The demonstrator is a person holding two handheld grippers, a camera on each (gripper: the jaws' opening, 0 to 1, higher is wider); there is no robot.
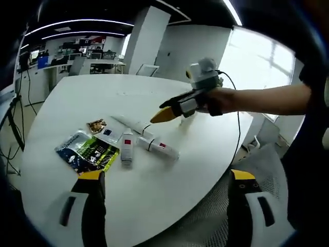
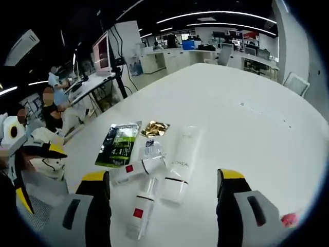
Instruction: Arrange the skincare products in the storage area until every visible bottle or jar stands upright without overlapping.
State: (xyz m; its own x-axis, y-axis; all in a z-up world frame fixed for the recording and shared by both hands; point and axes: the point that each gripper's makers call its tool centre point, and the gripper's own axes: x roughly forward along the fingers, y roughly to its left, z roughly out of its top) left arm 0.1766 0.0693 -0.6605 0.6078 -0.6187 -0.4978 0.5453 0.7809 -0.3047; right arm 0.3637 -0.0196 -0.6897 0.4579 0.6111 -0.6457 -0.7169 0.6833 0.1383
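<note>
A large white table (image 1: 154,98) with a rounded edge stands in an open-plan office. Long strip lights (image 2: 216,14) curve across a dark ceiling. A thick white pillar (image 1: 141,41) rises behind the table, with a white wall beside it and a bright window (image 1: 257,62) washed out by daylight. A white chair (image 1: 146,70) stands at the table's far edge. Farther back are rows of desks with monitors (image 2: 102,51) and a white counter (image 2: 169,57). People sit at a desk in the distance (image 2: 54,108). A mesh chair seat (image 1: 205,216) shows just below the table's near edge.
</note>
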